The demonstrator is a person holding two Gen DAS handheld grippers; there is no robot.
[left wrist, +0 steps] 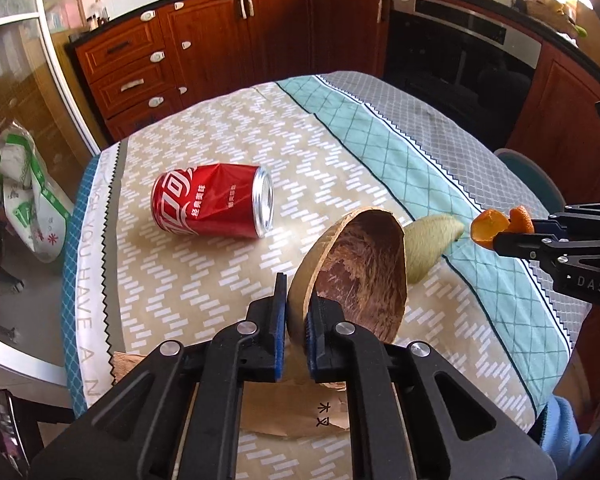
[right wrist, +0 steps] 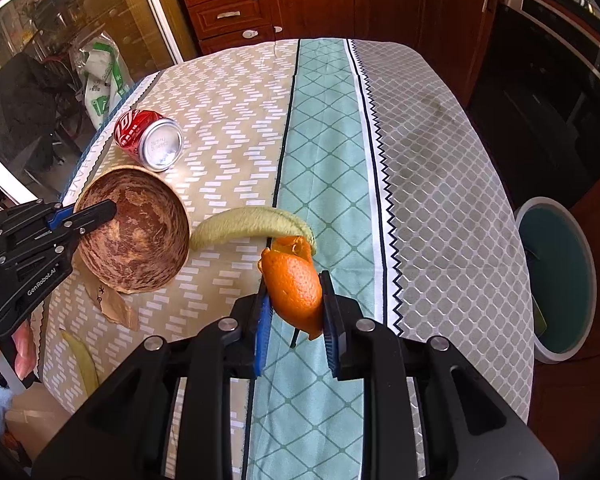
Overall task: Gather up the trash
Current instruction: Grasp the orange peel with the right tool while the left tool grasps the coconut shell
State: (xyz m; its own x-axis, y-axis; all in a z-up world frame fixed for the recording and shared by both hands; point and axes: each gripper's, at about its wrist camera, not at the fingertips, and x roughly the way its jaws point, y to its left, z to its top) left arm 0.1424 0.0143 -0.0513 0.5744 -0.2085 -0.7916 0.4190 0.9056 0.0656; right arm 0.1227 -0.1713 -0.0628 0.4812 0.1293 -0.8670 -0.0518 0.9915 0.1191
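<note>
Dark wood cabinets (left wrist: pixel 220 40) are seen behind a patterned tablecloth (right wrist: pixel 440 160) left largely bare on its grey side, a teal bin (right wrist: pixel 556 280) standing past that edge; a mottled brown bowl (left wrist: pixel 360 272) is pinched at its rim by the left gripper (left wrist: pixel 296 320), tilted beside a dented red can (left wrist: pixel 212 200) and a pale green peel (left wrist: pixel 428 244); curled orange peel (right wrist: pixel 296 292) is clamped in the right gripper (right wrist: pixel 296 320) above the teal stripe.

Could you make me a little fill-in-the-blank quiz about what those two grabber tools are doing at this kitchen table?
1. The left gripper is clamped on the rim of a brown ____.
2. The right gripper holds a piece of ____ peel.
3. The red can is lying on its ____ on the tablecloth.
4. Beside the table, a round ____ stands on the floor.

Missing words: bowl; orange; side; bin
</note>
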